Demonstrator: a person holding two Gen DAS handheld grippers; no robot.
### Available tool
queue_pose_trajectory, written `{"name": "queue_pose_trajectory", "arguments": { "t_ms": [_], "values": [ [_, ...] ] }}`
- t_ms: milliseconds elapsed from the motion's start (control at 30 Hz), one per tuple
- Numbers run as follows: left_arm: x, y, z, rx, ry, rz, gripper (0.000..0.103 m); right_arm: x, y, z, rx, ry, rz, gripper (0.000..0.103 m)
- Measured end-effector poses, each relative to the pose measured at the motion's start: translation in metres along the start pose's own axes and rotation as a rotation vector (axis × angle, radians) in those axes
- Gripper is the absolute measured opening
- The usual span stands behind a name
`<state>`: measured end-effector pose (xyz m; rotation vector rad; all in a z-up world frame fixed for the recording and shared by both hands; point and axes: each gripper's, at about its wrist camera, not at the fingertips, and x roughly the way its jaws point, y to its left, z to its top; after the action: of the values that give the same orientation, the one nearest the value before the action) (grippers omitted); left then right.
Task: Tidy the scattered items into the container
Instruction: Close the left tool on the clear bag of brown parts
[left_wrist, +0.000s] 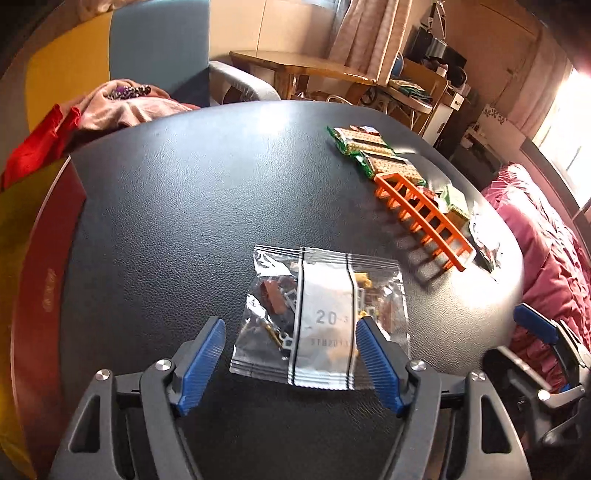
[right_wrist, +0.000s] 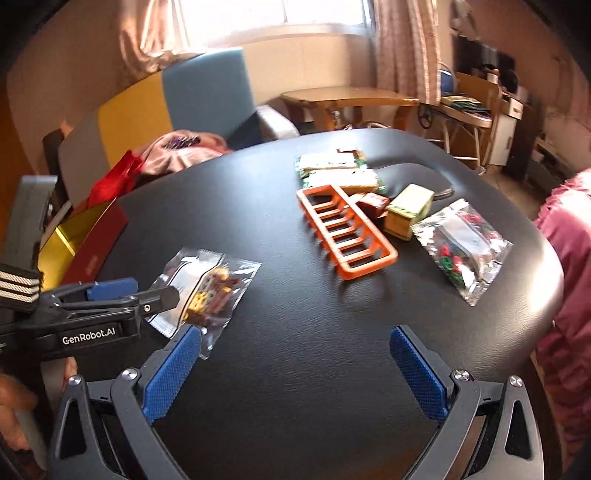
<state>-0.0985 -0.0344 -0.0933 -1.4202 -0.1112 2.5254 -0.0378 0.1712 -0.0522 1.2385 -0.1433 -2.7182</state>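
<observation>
A clear bag of brown and yellow bricks (left_wrist: 317, 317) lies flat on the black table (left_wrist: 184, 206). My left gripper (left_wrist: 291, 328) is open, its blue fingers on either side of the bag's near half, just above it. The same bag shows in the right wrist view (right_wrist: 210, 291), with the left gripper (right_wrist: 122, 295) over its left edge. My right gripper (right_wrist: 295, 339) is open and empty above bare table. A red box with a yellow inside (left_wrist: 40, 280) stands open at the table's left edge; it also shows in the right wrist view (right_wrist: 88, 236).
An orange plastic frame (right_wrist: 343, 232), green-wrapped flat packs (right_wrist: 336, 170), a small green and tan box (right_wrist: 410, 210) and a second clear bag of red and green bricks (right_wrist: 461, 247) lie at the far right. Clothes (left_wrist: 122, 107) and a chair (left_wrist: 159, 48) stand behind the table.
</observation>
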Motion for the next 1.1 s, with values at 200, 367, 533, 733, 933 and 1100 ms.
{"name": "queue_pose_trajectory", "arguments": {
  "t_ms": [200, 367, 533, 733, 933, 1100],
  "values": [
    [0.006, 0.0, 0.002, 0.024, -0.019, -0.093, 0.072, -0.003, -0.009, 0.003, 0.05, -0.027, 0.033, 0.103],
    [0.009, 0.001, 0.007, 0.022, -0.01, -0.14, 0.073, 0.001, -0.008, 0.003, 0.054, -0.017, 0.046, 0.103],
    [0.006, 0.009, 0.013, -0.004, -0.019, -0.168, 0.077, 0.004, -0.01, 0.001, 0.053, -0.01, 0.054, 0.103],
    [0.019, 0.006, 0.023, 0.041, 0.022, -0.159, 0.084, 0.002, -0.01, 0.003, 0.029, -0.029, 0.052, 0.103],
    [0.029, -0.005, 0.029, 0.063, 0.044, -0.168, 0.084, 0.001, -0.011, 0.005, 0.016, -0.03, 0.044, 0.103],
    [0.036, -0.016, 0.028, 0.096, 0.048, -0.126, 0.084, 0.003, -0.014, 0.006, 0.025, -0.03, 0.037, 0.103]
  ]
}}
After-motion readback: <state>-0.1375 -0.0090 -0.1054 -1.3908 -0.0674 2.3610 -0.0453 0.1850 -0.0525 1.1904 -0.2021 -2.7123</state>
